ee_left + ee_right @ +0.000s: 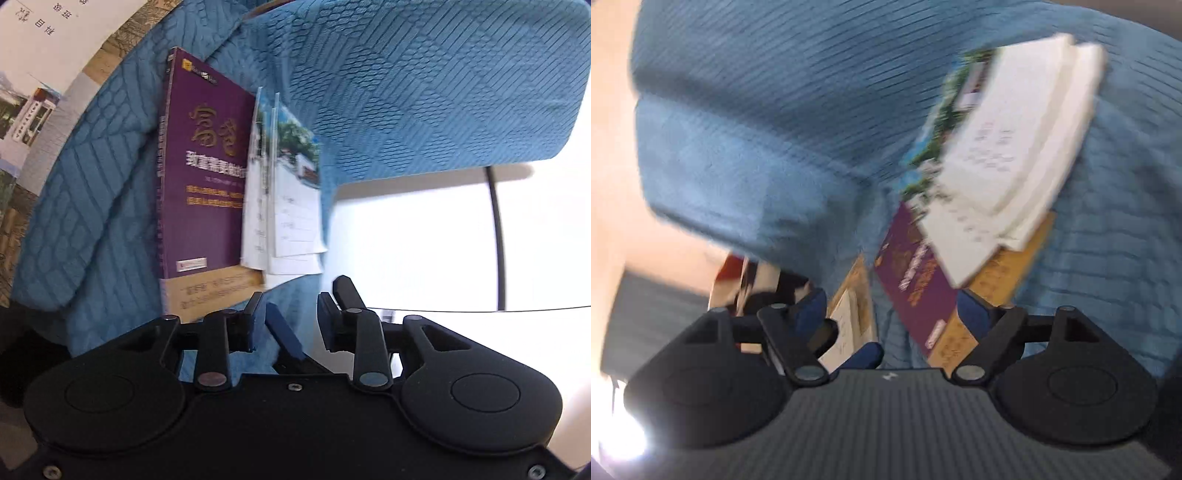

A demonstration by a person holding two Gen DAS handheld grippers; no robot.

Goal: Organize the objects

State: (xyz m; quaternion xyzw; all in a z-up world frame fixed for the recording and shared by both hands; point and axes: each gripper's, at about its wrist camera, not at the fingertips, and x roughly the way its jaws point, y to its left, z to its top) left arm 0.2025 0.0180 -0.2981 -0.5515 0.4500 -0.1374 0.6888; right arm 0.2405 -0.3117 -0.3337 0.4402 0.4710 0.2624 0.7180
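Left wrist view shows my left tongs (288, 314) spread apart with nothing between them, low in front of a blue sofa cover (424, 92) with a bumpy pattern. A purple book (207, 177) with gold letters lies on that blue cover, and it has a yellow band along its near end. White booklets (288, 206) with a green tree picture lie on top of the purple book, along its right side, and their edges stick out past it. The near end of the purple book is just beyond my left finger (253, 306). Another dark gripper tip shows just beside my right finger in this view. At the far left, a big open paper (44, 74) with pictures and printed words rests by the blue cover. To the right the room is very bright and white, with a thin dark pole (496, 236) standing in it. Right wrist view is blurry. My right tongs (892, 310) are spread wide, holding nothing. The purple book (912, 280) is right between and ahead of my fingers, with the white booklets (1008, 155) on it, all on the blue sofa cover (757, 129). Another open book (849, 314) shows near my left finger (812, 306), but I cannot tell what it rests on.
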